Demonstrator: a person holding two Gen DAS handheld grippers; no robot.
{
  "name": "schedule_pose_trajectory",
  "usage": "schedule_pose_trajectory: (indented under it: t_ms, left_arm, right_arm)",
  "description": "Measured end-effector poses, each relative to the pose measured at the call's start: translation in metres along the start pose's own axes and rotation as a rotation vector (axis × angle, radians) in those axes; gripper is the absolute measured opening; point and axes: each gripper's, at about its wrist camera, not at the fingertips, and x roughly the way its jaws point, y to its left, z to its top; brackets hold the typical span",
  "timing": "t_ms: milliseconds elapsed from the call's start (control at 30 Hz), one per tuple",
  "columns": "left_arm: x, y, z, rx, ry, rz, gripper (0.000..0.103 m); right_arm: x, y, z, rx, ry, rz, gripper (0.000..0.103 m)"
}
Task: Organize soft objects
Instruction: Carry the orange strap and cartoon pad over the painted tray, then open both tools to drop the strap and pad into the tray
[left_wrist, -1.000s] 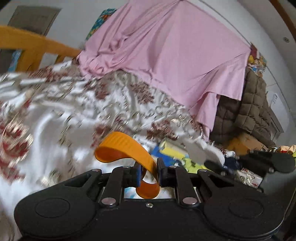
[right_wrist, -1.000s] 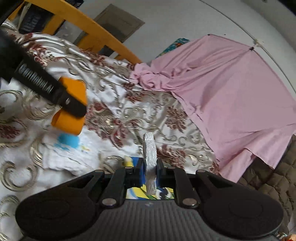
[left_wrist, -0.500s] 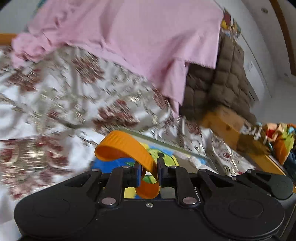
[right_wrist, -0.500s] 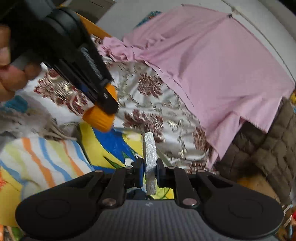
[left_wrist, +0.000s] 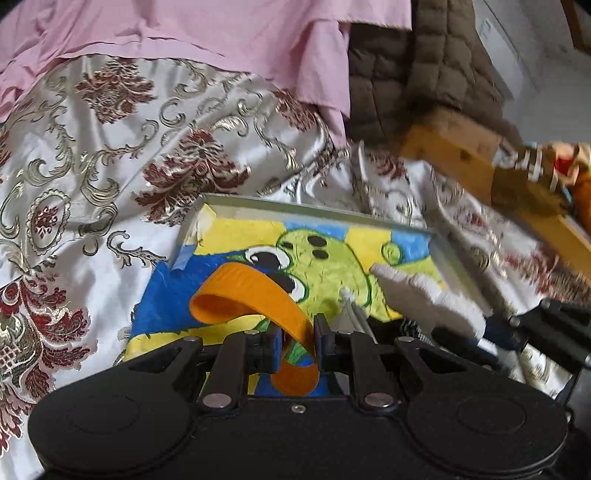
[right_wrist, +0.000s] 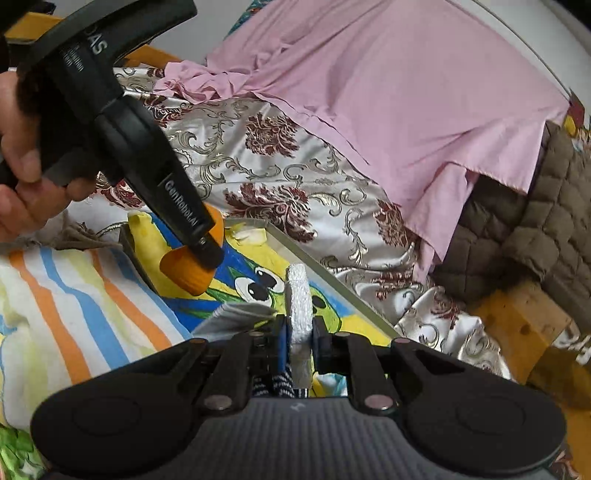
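Over the tray (left_wrist: 388, 218), left claw (left_wrist: 298, 338) pinches orange band (left_wrist: 251, 295), loop pointing forward.

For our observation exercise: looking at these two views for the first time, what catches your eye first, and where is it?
The orange band, looped and pinched in the left tongs, stands out first. Beneath it lies a bright cartoon frog cloth in a shallow tray. The right tongs grip a white fuzzy pad upright.

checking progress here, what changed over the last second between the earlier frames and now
Both grippers swung from the floral bedspread to above the shallow tray lined with a cartoon frog cloth. Nothing was released: the left gripper stays shut on the orange band, the right gripper on the white fuzzy pad.
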Motion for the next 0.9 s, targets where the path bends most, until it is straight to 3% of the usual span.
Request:
schedule_pose_trajectory:
  t_ms: [467,533,600,767,900]
  left_arm:
    - [0.017,-0.024,-0.002,0.110,0.086,0.039,0.025]
    - [0.019,-0.029,-0.004,0.130,0.097,0.050,0.027]
    - [0.019,-0.032,-0.004,0.137,0.097,0.063,0.030]
    - [0.015,-0.037,-0.003,0.143,0.107,0.087,0.037]
    - [0.004,-0.044,-0.003,0.166,0.092,0.096,0.054]
  right_arm:
    - [0.002,-0.009,-0.009,0.061,0.042,0.033,0.018]
    - [0.001,-0.010,-0.009,0.067,0.046,0.030,0.026]
    - [-0.002,-0.010,-0.010,0.055,0.046,0.024,0.039]
    - [-0.010,-0.010,-0.012,0.046,0.063,0.028,0.053]
    - [-0.026,-0.014,-0.013,0.072,0.055,0.015,0.061]
